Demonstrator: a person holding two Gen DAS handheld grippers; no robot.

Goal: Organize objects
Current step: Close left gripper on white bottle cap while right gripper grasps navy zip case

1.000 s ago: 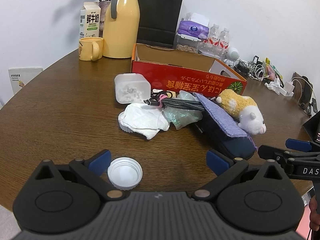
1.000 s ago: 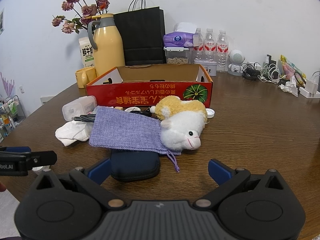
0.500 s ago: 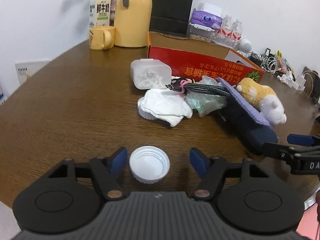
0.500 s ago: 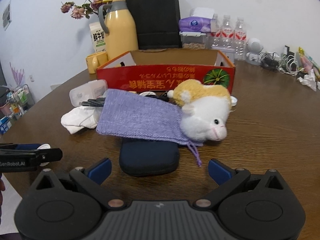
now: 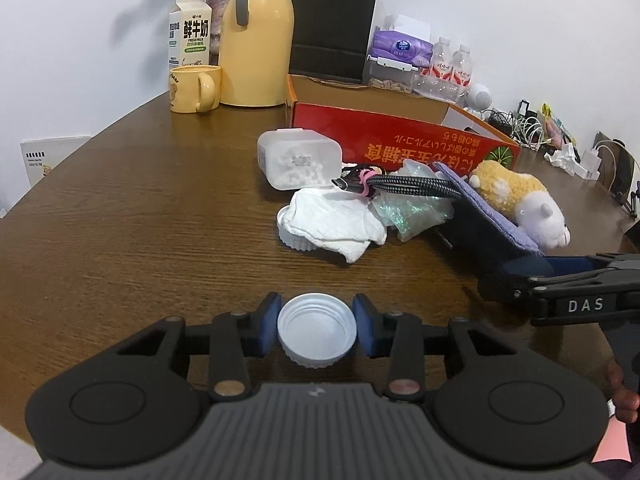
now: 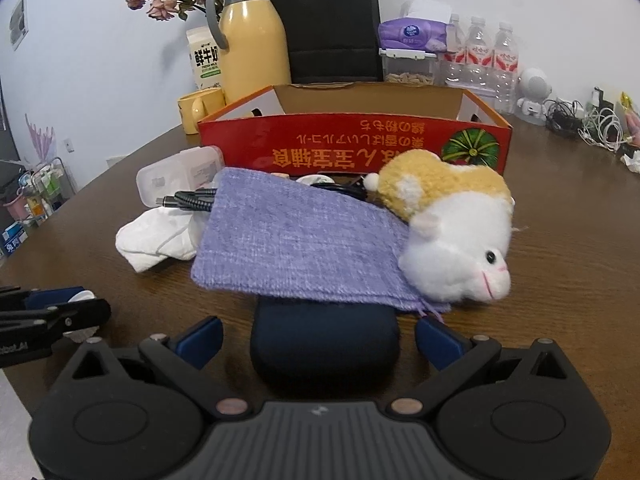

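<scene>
My left gripper [image 5: 316, 326] is shut on a white jar lid [image 5: 317, 334] that lies open side up on the brown table. My right gripper [image 6: 319, 340] is open, its fingers on either side of a dark blue pouch [image 6: 325, 340] without touching it. On the pouch lies a purple knitted bag [image 6: 296, 244], with a plush hamster [image 6: 452, 228] beside it. Behind them stands an open red cardboard box [image 6: 352, 144]. A white cloth [image 5: 332, 224], a braided cable [image 5: 404, 188] and a clear plastic box [image 5: 298, 160] lie in the pile.
At the back stand a yellow thermos [image 5: 256, 44], a yellow mug [image 5: 194, 88], a milk carton [image 5: 190, 32], a black paper bag [image 5: 330, 24], tissues and water bottles [image 6: 482, 52]. Cables and chargers [image 6: 588, 124] lie far right. The table edge curves round at the left.
My left gripper has moved onto the lid and closed its fingers against its sides. My right gripper has moved forward around the dark blue pouch, still open.
</scene>
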